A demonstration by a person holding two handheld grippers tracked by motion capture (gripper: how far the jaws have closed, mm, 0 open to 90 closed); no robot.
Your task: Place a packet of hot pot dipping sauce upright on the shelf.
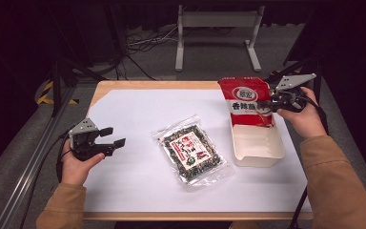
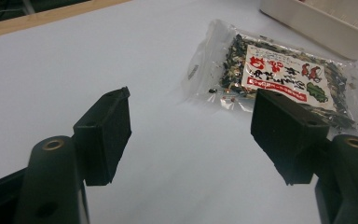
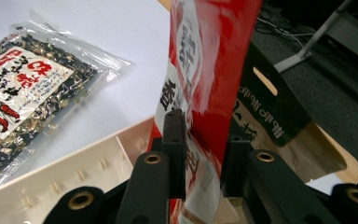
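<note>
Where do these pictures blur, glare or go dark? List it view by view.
High view: the white table cover is evenly lit, the floor behind falls into darkness. Left gripper view: the jaws are soft and near, the clear seaweed packet shows glare on its film. Right gripper view: the red bag is smeared with blur between the jaws.

The red packet is motion-blurred and cut off at the top edge.

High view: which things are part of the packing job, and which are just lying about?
In the job:
red snack bag, between the right gripper jaws
white box
clear seaweed packet, in front of the open left gripper

Lying about:
grey metal stand
floor cables
</note>
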